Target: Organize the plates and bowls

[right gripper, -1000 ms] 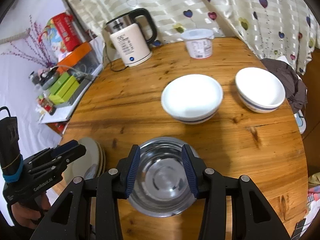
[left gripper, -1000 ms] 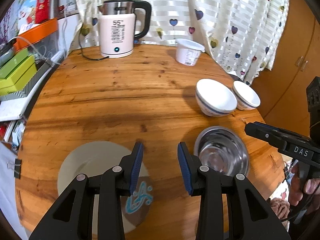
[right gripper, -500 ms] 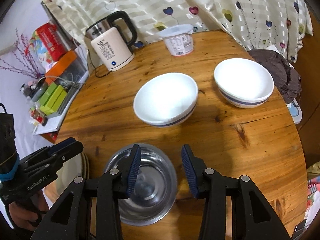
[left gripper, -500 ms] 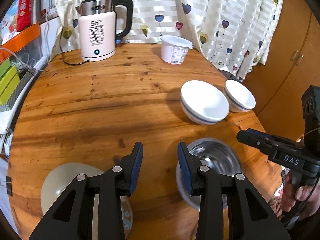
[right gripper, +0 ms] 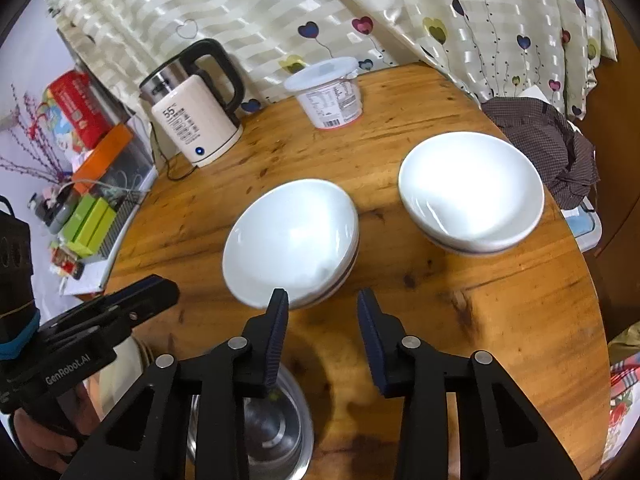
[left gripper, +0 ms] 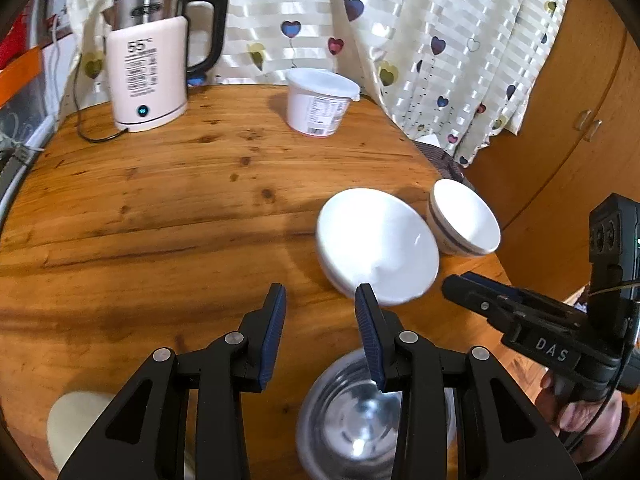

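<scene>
Your two white bowls with blue bands stand empty toward the right edge of the tabletop point(right gripper: 500, 320): the nearer bowl point(right gripper: 290, 240) sits just ahead of both grippers, the farther bowl point(right gripper: 472, 192) near the table's right rim. The steel bowl point(left gripper: 360, 420), also empty, lies at the near edge under your fingers. A lidded white tub point(right gripper: 326, 92) stands at the far edge beside the kettle point(right gripper: 196, 116); what the tub holds, you cannot tell.

Your left gripper point(left gripper: 320, 328) has its jaws apart over bare wood, nothing between them. Your right gripper point(right gripper: 322, 332) is closing, its pads still clear of everything.

The round wooden table backs onto a heart-printed curtain point(right gripper: 360, 12).

Only the left view shows the cream plate point(left gripper: 80, 420) at the near left edge and the wooden cabinet point(left gripper: 568, 100); only the right view shows the checked cloth point(right gripper: 544, 136) and the shelf clutter point(right gripper: 88, 200).
</scene>
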A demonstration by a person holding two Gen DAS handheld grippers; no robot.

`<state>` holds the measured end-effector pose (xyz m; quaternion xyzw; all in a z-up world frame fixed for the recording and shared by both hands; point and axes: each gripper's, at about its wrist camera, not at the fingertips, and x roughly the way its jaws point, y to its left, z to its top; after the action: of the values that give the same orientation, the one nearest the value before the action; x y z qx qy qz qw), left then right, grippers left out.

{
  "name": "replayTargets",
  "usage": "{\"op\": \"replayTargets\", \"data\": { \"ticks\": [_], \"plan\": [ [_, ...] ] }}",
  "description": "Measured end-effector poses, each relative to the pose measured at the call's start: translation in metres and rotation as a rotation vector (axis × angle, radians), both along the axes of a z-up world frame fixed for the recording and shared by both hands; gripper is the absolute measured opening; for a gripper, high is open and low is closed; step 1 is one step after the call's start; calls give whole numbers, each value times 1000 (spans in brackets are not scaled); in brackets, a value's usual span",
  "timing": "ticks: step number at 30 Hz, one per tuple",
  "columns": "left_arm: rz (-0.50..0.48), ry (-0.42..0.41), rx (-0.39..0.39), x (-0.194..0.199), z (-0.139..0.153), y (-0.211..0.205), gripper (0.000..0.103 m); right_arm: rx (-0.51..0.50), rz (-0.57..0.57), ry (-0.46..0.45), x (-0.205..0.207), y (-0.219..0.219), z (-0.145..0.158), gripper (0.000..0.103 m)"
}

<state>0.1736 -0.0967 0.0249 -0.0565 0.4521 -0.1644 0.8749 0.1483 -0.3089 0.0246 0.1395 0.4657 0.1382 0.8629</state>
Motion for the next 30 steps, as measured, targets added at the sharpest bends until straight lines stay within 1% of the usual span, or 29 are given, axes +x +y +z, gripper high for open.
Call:
{"op": "replayTargets", "data": {
  "ticks": [4, 9, 20, 22, 24, 27, 30],
  "plan": [
    [-9, 7, -9, 12, -2, -10, 37, 3, 4, 3, 11, 0, -3, 31],
    [-5, 25, -17, 25, -9, -14, 37, 4, 5, 11, 23, -1, -9, 30],
    [0, 61, -28, 39, -23, -18, 37, 6, 15, 26, 36, -1, -18, 23],
    [-6, 65, -29, 40, -25, -18, 31, 4, 17, 28, 38, 0, -19, 22],
    [-11, 72, -32, 41, -27, -19, 30, 4, 16, 29, 39, -1, -19, 22],
    [-18, 81, -30, 43, -30, -21, 21, 4, 15, 29, 40, -1, -20, 21],
    [-21, 81, -29, 44, -33, -21, 21, -2, 15, 28, 40, 0, -20, 21]
  ]
}}
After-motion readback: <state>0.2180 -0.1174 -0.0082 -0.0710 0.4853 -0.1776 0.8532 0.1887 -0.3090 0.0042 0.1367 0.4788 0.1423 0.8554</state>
